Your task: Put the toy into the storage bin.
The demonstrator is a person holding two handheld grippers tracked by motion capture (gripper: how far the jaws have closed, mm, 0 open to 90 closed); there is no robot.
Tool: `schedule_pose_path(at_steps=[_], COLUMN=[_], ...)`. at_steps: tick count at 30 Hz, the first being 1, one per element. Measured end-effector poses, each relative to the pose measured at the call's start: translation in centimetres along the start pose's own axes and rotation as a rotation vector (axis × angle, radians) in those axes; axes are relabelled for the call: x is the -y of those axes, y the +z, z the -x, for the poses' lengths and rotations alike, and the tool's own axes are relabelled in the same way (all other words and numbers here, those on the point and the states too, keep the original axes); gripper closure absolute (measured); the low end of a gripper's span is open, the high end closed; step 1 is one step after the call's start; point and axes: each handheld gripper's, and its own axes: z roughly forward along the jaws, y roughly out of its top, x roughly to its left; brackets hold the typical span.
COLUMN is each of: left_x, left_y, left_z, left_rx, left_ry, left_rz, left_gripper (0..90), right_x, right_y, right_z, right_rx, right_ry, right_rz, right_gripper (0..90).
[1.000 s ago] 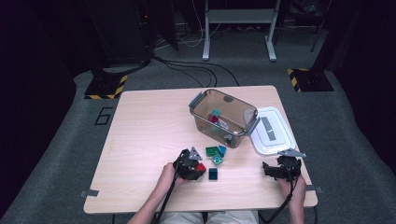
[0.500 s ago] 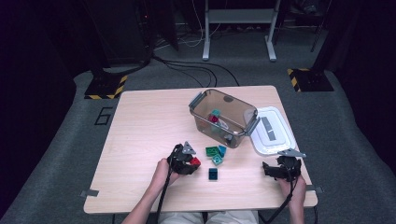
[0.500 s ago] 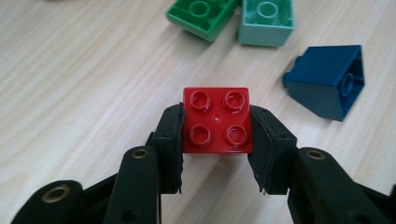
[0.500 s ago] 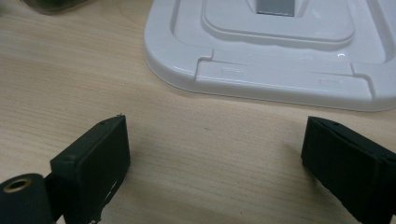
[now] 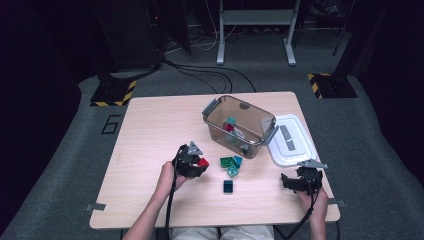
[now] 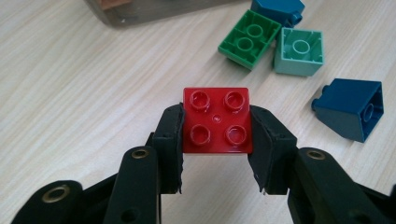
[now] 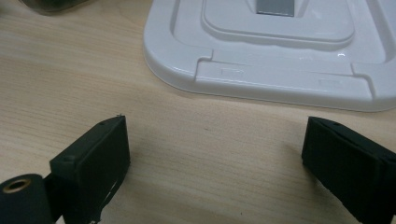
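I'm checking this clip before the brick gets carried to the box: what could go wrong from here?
1. The left tongs pinch the red brick only by its smooth side faces, so it might slip or twist free on the way.
2. The loose bricks, such as the green brick and dark blue brick, lie toward the clear box; a low pass could knock them.
3. The box rim may catch the brick if it is carried too low.

Red four-stud brick (image 6: 216, 120), clamped, studs up.
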Motion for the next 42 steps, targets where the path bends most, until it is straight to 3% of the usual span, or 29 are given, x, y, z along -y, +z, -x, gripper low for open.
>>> schedule_pose_path(at_steps=[13,23,42], left_x=[-2.2,-4.3,-8.9], left_y=[-1.7,-2.6,-4.0], left_z=[-1.7,-2.9,-4.3], left_rx=[-0.021,-0.057,-0.077], left_ry=[-0.039,-0.038,-0.014], left_rz=[0.022,0.042,0.074], left_gripper=[58.8,58.8,58.8], right_x=[0.0,-0.1,-0.1], right_y=[0.0,0.1,0.1], right_z=[0.1,0.1,0.1], right_rx=[-0.006,-0.010,-0.008], right_ry=[-0.004,-0.004,-0.003], right_rz=[-0.003,-0.001,-0.002], right_gripper=[6.8,7.0,7.0])
